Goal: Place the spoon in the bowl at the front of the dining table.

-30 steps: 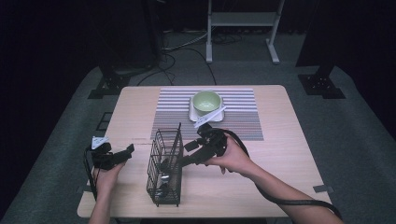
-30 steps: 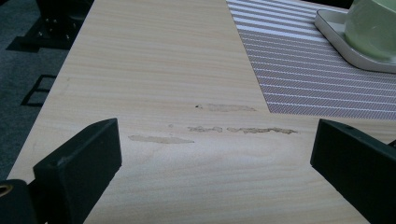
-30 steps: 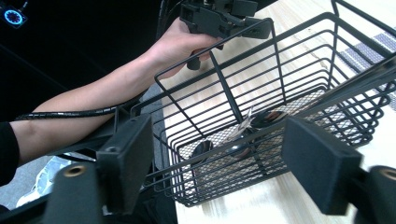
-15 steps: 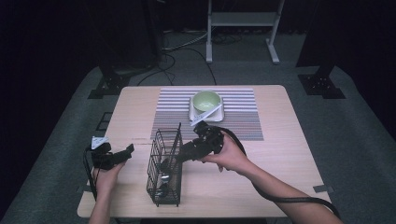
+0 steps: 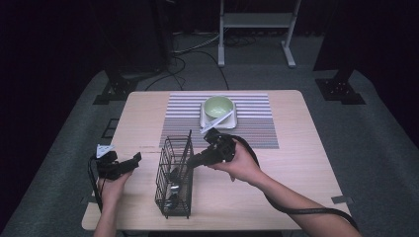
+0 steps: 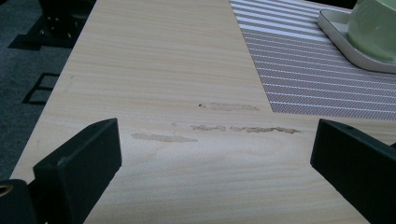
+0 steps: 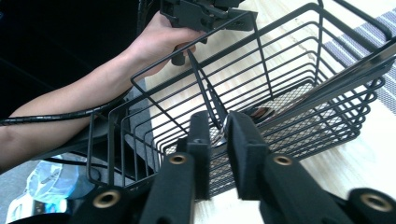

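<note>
A metal utensil (image 7: 224, 133), probably a spoon or similar piece of cutlery, is being pinched by its shiny handle end between the narrowed jaws of the right hand-held gripper (image 7: 219, 140), which is reaching over the rim of the black wire basket (image 5: 174, 177). The rest of the utensil is slanting down inside the basket toward its mesh floor, where a rounded glint is showing; which kind of utensil it is cannot be told for sure. The basket is standing upright on the surface (image 5: 306, 163), near the person's edge, just in front of the striped placemat (image 5: 257, 123).

Judging from this, the step in hand is either drawing the utensil out of the basket or setting it in; the grip is closed on it, so the next move is calling for a straight path along the basket's opening, keeping the handle from catching on the wires and keeping the light basket from tipping.

The left hand-held gripper (image 5: 118, 165) is waiting just beside the basket with its jaws spread wide, holding nothing, hovering over bare wood.

Farther out, a green bowl (image 5: 218, 106) is sitting on a white square plate (image 5: 203, 118) on the placemat, with a white utensil (image 5: 217, 122) leaning across it.

No brand, label or writing is readable anywhere.
</note>
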The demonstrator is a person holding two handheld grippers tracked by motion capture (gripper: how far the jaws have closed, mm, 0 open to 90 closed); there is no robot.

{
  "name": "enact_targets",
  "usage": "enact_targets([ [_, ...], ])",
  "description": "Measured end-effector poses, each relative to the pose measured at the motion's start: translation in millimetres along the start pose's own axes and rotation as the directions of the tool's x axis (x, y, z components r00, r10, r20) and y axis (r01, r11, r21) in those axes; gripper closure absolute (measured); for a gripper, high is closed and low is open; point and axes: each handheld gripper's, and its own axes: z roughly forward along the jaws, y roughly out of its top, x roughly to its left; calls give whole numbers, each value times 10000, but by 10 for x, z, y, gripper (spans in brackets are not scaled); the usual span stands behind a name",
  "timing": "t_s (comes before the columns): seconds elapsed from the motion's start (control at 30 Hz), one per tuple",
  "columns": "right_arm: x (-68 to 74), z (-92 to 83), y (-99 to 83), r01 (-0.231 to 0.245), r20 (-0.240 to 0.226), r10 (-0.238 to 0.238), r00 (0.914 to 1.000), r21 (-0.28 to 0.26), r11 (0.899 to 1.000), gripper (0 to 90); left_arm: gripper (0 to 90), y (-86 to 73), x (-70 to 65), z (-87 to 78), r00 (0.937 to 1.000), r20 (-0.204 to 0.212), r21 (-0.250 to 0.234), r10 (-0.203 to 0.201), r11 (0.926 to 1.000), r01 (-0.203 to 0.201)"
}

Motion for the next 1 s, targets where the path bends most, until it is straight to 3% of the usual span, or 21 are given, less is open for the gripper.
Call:
enact_targets([
  [0.17, 9, -4, 1, 89, 65, -89, 9999, 6, 10000, 880, 8, -1, 1, 1, 10000, -11, 8, 11, 10000, -11],
  [0.67, 59, -94, 15, 156, 204, -152, 9997, -212, 9997, 891, 8, 8, 7, -19, 10000, -67, -129, -53, 9999, 52],
  [1.0, 99, -229, 65, 81, 2, -81, 10000, -672, 9977, 890, 8, 11, 1, -24, 10000, -85, -174, -26, 9998, 25],
])
